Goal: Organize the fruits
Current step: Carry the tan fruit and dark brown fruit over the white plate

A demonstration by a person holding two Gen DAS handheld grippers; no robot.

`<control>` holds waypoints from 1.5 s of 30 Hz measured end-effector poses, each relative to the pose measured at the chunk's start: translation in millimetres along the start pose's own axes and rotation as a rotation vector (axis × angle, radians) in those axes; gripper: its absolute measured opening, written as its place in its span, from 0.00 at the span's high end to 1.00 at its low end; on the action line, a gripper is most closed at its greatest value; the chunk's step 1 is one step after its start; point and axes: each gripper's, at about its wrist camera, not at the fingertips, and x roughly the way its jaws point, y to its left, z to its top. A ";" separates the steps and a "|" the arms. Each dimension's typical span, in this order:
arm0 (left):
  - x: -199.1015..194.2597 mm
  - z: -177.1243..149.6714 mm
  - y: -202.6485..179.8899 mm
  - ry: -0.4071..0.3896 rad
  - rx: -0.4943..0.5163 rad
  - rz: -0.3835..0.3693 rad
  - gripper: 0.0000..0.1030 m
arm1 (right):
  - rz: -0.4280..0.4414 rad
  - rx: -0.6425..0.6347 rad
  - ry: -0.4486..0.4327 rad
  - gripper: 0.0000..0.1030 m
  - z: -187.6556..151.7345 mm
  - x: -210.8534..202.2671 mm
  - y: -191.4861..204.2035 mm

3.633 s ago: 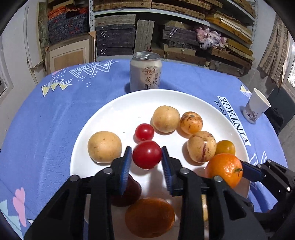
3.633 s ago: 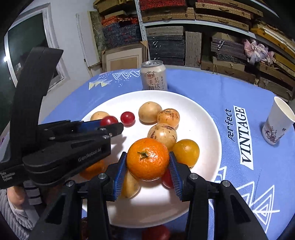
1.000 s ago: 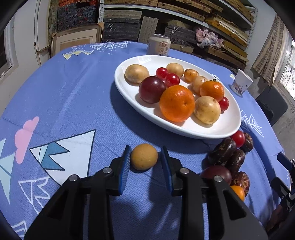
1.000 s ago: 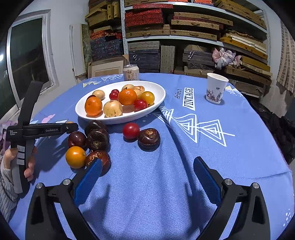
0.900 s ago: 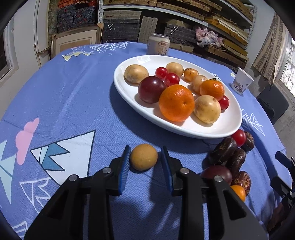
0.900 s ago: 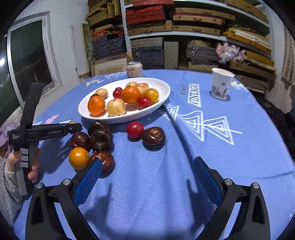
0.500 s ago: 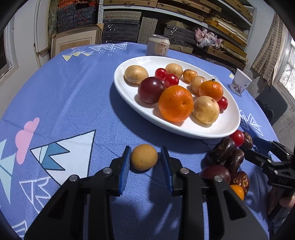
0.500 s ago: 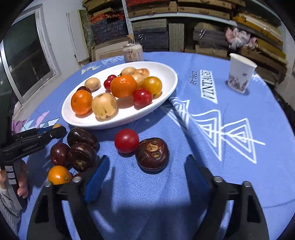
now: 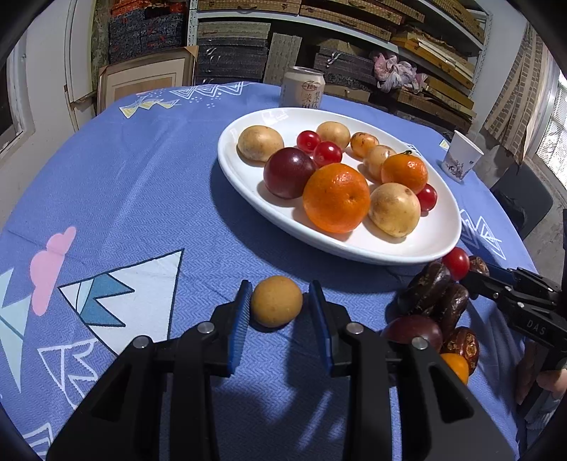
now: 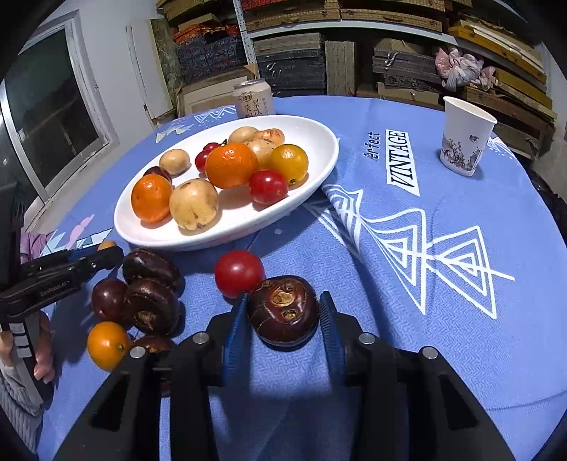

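I'm in a storeroom: shelves [image 9: 354, 21] stacked with flat boxes [image 10: 294, 60] fill the frame's top, behind my cloth-covered table [image 9: 141, 184].

We are holding our left gripper [image 9: 280, 301] low and level over the cloth, its blue-padded fingers [image 9: 236, 321] pointing forward and standing slightly parted, with a narrow gap showing on the right side. Our left hand [image 10: 39, 354] is wrapping around that gripper's handle, fingers curled, a grey knit cuff at the wrist. We are holding our right gripper [image 10: 283, 312] low too, its pads [image 10: 327, 331] drawn in close from both sides, nearly touching what sits between them. Our right hand [image 9: 542, 383] is gripping its handle, only partly in view.
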 end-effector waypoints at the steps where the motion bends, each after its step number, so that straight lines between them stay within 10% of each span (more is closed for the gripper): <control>1: -1.0 -0.4 -0.3 -0.003 0.002 -0.001 0.69 | -0.007 -0.013 -0.012 0.60 -2.0 -3.9 2.8; 9: -31.5 7.0 -5.8 -0.111 -0.003 -0.019 0.69 | 0.012 -0.028 -0.111 0.60 4.9 -40.2 14.6; 20: -12.6 118.4 -29.6 -0.152 0.037 0.001 0.69 | 0.080 -0.049 -0.189 0.60 94.7 -28.5 33.3; 32: -39.1 4.6 4.2 -0.111 0.130 0.030 0.59 | 0.133 -0.004 -0.184 0.60 89.5 -24.1 26.2; 41: -6.3 -1.3 -0.3 0.003 0.117 -0.014 0.73 | 0.152 0.007 -0.186 0.60 88.5 -27.0 21.8; 45: -25.0 -1.5 -3.5 -0.064 0.110 0.003 0.73 | 0.151 0.011 -0.188 0.60 87.7 -28.5 19.7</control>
